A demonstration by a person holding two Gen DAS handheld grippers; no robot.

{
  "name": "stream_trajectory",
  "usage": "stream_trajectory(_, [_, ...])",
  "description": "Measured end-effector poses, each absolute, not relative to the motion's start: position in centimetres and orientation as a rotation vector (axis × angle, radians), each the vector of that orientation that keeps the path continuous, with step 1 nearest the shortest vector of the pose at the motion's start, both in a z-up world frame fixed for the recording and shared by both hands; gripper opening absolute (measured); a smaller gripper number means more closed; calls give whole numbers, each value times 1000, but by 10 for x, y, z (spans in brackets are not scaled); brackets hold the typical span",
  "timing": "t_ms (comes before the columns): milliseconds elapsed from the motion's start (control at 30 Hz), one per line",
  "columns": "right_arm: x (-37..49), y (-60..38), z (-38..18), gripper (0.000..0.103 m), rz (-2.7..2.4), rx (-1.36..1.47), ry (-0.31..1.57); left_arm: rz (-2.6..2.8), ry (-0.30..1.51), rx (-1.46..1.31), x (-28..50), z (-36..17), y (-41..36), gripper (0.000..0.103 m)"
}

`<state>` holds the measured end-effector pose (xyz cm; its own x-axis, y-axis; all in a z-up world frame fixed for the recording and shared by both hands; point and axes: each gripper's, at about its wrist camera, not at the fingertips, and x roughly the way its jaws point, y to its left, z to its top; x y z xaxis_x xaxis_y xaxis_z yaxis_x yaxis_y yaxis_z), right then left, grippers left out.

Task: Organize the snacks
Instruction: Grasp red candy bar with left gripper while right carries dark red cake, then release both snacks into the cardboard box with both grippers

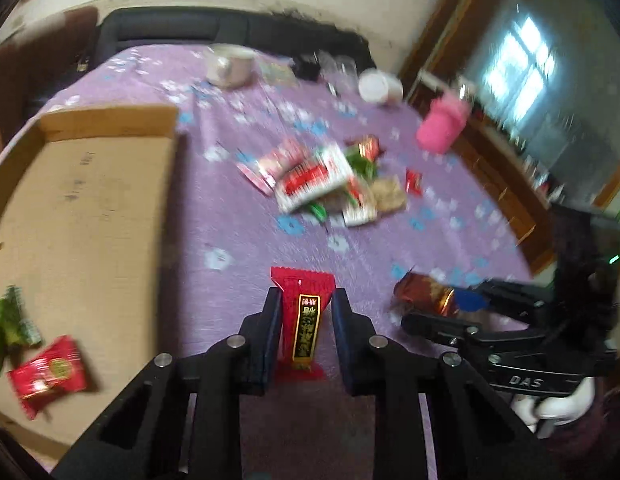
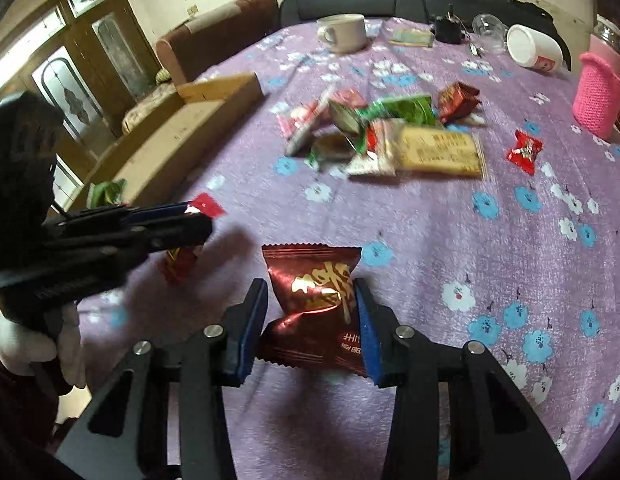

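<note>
1. The left gripper clamps a slim red snack narrowly; it should carry it over the cardboard box wall before letting go
2. The right gripper pinches a dark red packet above the purple tablecloth; a gentle squeeze avoids crushing

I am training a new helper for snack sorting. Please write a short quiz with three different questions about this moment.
1. True or false: the left gripper is shut on a narrow red snack packet.
2. Which does the right gripper grip? A) white mug B) dark red foil snack bag C) pink knitted cup
3. Fill in: in the cardboard tray lie a red packet and a ____ one.

Key: 1 true; 2 B; 3 green.
</note>
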<state>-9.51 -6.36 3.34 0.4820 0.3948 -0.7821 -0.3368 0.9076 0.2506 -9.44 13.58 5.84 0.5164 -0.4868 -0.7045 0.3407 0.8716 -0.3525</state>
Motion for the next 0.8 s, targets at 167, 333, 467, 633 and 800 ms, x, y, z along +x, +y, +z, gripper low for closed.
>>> stream_trajectory(167, [-89,-29,62,45,546,60,935,-407,834,-271,-93,79,202,24])
stream_trajectory(333, [-73,32,80,45,685,56,932,-263,812,-326,-86,78,271,23])
stream_trajectory(467, [-53,87,82,45,754,15,939,-186,817,-352,-77,70,308,23])
stream_trajectory(633, [-25,141,64,45,767,-33,996,-154,826,-397,-71,61,327,22])
stream_trajectory(800, [-7,169,45,47,741,-50,1060,-168,781,-456,-83,67,336,39])
